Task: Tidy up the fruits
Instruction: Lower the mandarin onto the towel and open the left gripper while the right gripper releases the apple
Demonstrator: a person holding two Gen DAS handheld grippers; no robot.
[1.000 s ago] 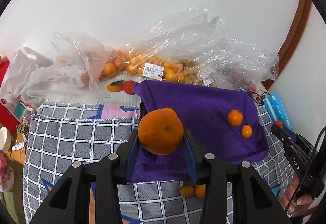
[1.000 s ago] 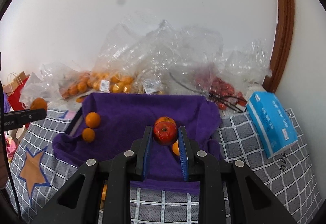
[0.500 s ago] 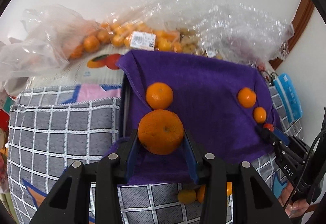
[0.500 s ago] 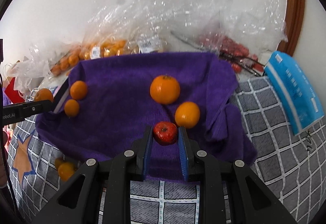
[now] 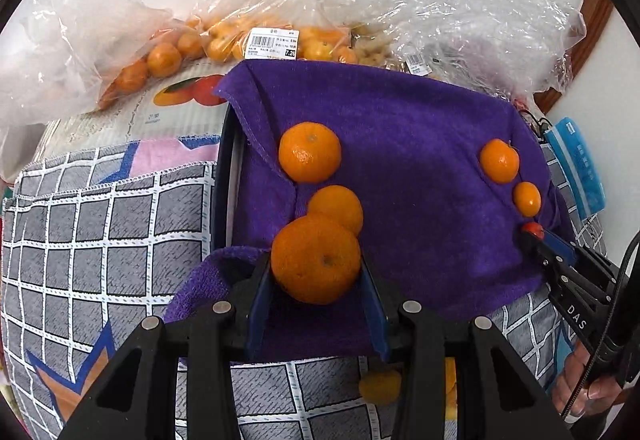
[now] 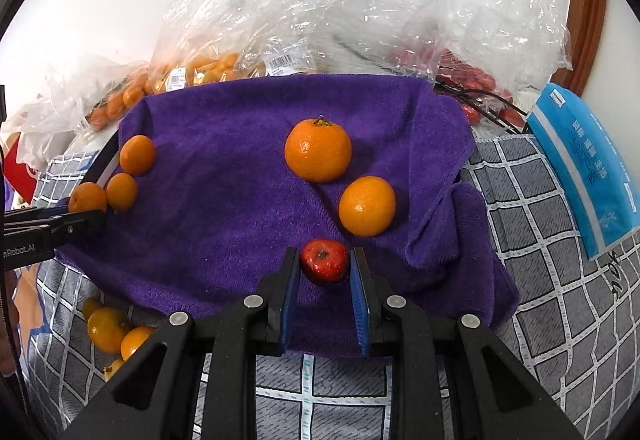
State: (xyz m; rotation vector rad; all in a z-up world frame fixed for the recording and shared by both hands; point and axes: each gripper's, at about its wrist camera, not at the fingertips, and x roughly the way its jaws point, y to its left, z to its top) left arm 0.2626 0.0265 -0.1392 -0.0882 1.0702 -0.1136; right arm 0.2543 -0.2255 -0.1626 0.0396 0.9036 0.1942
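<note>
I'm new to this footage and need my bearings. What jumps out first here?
The purple towel fills the middle, with loose oranges lying on it. The left gripper clamps a big orange at the towel's near edge, and the right gripper holds a small red fruit just above it.

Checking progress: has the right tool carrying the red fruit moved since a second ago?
Yes. The right tool with the red fruit tipped downward over the purple towel.

Purple towel point(image 6: 248, 200). Grey cloth point(image 5: 100, 232), white grid. Orange mandarin point(image 5: 316, 260) in my left claw point(image 5: 316, 280), red fruit point(image 6: 324, 261) in my right claw point(image 6: 325, 272); blue pads point(image 6: 290, 292). Blue tissue pack point(image 6: 588, 164).
</note>
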